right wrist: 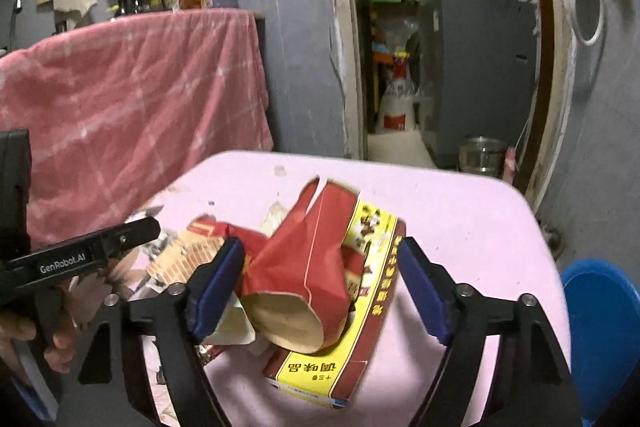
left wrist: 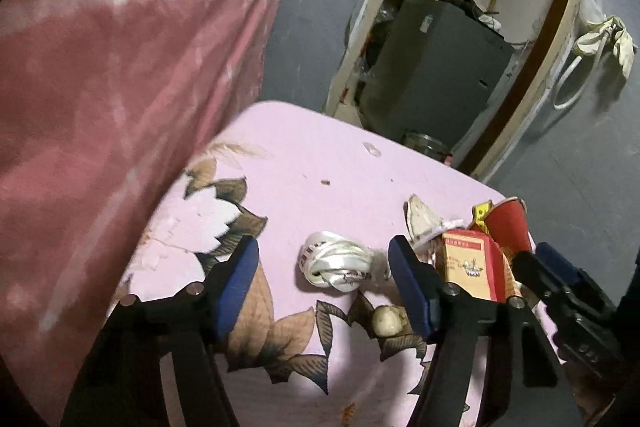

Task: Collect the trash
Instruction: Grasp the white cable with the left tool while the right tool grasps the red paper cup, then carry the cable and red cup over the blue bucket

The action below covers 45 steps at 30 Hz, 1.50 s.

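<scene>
- Left gripper (left wrist: 324,275): jaws apart, straddling a knotted white wrapper (left wrist: 334,261) without touching it; angled down toward the middle of the table (left wrist: 320,155).
- Right gripper (right wrist: 322,291): jaws apart around a crumpled red paper cup (right wrist: 296,283), pads not yet pressing; it points down at the table's right half.
- Trash: the cup lies on a torn red-and-yellow carton (right wrist: 360,307); a small red-and-cream box (left wrist: 466,267) stands just beside the left gripper's right finger; a pale round scrap (left wrist: 386,321) lies nearer the near edge.
- Blue bin (right wrist: 600,331): beyond the table's right edge, below it.
- Risk: the soft cup may collapse and slip out when clamped.
- Risk: the grippers work close together; a finger could knock the box or push the wrapper away.
- Person's hand (right wrist: 36,331): partly visible, gripping the left tool.
</scene>
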Each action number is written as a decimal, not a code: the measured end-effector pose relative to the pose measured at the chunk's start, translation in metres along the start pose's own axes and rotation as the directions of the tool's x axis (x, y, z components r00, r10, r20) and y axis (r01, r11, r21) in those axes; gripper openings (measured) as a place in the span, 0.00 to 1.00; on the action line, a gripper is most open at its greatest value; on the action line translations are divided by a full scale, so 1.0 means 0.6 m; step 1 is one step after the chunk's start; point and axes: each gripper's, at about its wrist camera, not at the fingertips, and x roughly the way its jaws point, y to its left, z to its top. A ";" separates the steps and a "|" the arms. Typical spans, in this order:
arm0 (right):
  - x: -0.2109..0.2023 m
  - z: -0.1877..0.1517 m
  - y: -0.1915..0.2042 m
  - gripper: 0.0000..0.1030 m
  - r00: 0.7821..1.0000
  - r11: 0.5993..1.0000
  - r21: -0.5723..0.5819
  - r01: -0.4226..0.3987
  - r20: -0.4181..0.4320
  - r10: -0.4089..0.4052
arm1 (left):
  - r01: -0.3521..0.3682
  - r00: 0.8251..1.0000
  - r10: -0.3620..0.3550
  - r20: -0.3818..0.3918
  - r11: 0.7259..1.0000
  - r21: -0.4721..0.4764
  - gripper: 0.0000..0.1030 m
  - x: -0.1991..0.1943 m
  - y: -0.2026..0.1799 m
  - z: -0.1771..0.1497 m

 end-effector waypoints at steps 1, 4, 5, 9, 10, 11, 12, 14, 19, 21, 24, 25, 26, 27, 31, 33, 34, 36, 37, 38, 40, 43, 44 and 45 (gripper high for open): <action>0.003 -0.002 0.000 0.72 1.000 1.000 0.002 -0.005 -0.009 0.005 | 0.025 1.000 -0.025 -0.015 1.000 -0.007 0.59 0.004 0.002 0.000; 0.009 -0.004 -0.004 0.73 0.999 1.000 0.010 -0.020 -0.030 0.020 | 0.066 0.997 -0.067 -0.039 0.997 -0.037 0.59 0.009 0.008 0.001; 0.010 -0.003 -0.005 0.73 0.999 1.000 0.012 -0.023 -0.031 0.023 | 0.073 0.997 -0.074 -0.036 0.997 -0.039 0.59 0.007 0.008 0.002; 0.012 -0.002 -0.005 0.73 0.999 0.999 0.016 -0.032 -0.036 0.032 | 0.088 0.995 -0.089 -0.043 0.995 -0.041 0.59 0.005 0.010 0.007; 0.013 -0.002 -0.006 0.73 0.999 0.999 0.017 -0.034 -0.037 0.034 | 0.088 0.995 -0.090 -0.042 0.995 -0.043 0.58 0.005 0.011 0.009; 0.013 -0.002 -0.006 0.72 0.999 0.999 0.018 -0.035 -0.037 0.035 | 0.085 0.995 -0.086 -0.045 0.996 -0.042 0.53 0.006 0.012 0.010; 0.014 -0.002 -0.005 0.72 0.999 0.999 0.019 -0.036 -0.037 0.036 | 0.077 0.996 -0.079 -0.049 0.996 -0.040 0.48 0.008 0.014 0.012; 0.013 -0.002 -0.006 0.71 0.999 0.999 0.020 -0.038 -0.038 0.038 | 0.086 0.994 -0.088 -0.058 0.995 -0.041 0.42 0.009 0.014 0.012; 0.013 -0.005 -0.007 0.68 0.997 0.997 0.036 -0.063 -0.042 0.065 | 0.094 0.993 -0.096 -0.064 0.995 -0.041 0.33 0.017 0.006 0.009; 0.013 -0.005 -0.008 0.66 0.996 0.997 0.040 -0.073 -0.044 0.075 | 0.094 0.993 -0.096 -0.061 0.994 -0.047 0.28 0.014 0.008 0.008; 0.013 -0.005 -0.005 0.60 0.995 0.995 0.042 -0.088 -0.046 0.090 | 0.083 0.995 -0.086 -0.052 0.995 -0.055 0.14 0.007 0.007 0.003; 0.013 -0.006 -0.004 0.54 0.994 0.994 0.044 -0.097 -0.048 0.099 | 0.082 0.995 -0.085 -0.053 0.995 -0.057 0.14 0.005 0.008 0.001; 0.013 -0.006 -0.003 0.50 0.993 0.993 0.046 -0.107 -0.048 0.109 | 0.087 0.995 -0.090 -0.052 0.994 -0.062 0.13 0.003 0.008 -0.001; 0.012 -0.006 -0.002 0.50 0.992 0.992 0.048 -0.116 -0.048 0.118 | 0.092 0.994 -0.095 -0.051 0.993 -0.070 0.11 -0.001 0.010 -0.004; 0.006 -0.008 0.001 0.50 0.992 0.992 0.046 -0.113 -0.043 0.115 | 0.097 0.994 -0.100 -0.034 0.992 -0.080 0.08 -0.016 0.008 -0.010; 0.002 -0.008 0.001 0.50 0.993 0.993 0.046 -0.112 -0.032 0.113 | 0.092 0.996 -0.093 -0.014 0.993 -0.075 0.08 -0.028 0.003 -0.015; -0.001 -0.009 0.001 0.49 0.993 0.992 0.044 -0.116 -0.025 0.117 | 0.085 0.996 -0.085 0.001 0.994 -0.070 0.07 -0.035 -0.002 -0.016; -0.007 -0.010 0.004 0.49 0.993 0.993 0.033 -0.116 -0.010 0.116 | 0.069 0.997 -0.066 0.044 0.996 -0.056 0.07 -0.053 -0.011 -0.020; -0.012 -0.009 0.007 0.49 0.994 0.994 0.024 -0.110 0.005 0.110 | 0.062 0.996 -0.059 0.060 0.997 -0.048 0.07 -0.058 -0.015 -0.021; -0.018 -0.009 0.010 0.49 0.994 0.994 0.016 -0.107 0.021 0.106 | 0.052 0.995 -0.049 0.085 0.998 -0.035 0.07 -0.068 -0.022 -0.023; -0.029 -0.009 0.013 0.49 0.994 0.995 0.006 -0.098 0.048 0.097 | 0.034 0.992 -0.032 0.125 0.999 -0.012 0.06 -0.082 -0.033 -0.025; -0.047 -0.008 0.016 0.49 0.992 0.997 -0.007 -0.081 0.096 0.081 | 0.005 0.980 -0.010 0.198 1.000 0.024 0.06 -0.108 -0.051 -0.025; -0.054 -0.008 0.016 0.49 0.990 0.997 -0.009 -0.076 0.114 0.077 | -0.005 0.975 -0.003 0.221 0.999 0.037 0.06 -0.116 -0.059 -0.024; -0.062 -0.008 0.014 0.49 0.988 0.997 -0.009 -0.071 0.136 0.071 | -0.017 0.968 0.004 0.250 0.999 0.050 0.06 -0.128 -0.067 -0.022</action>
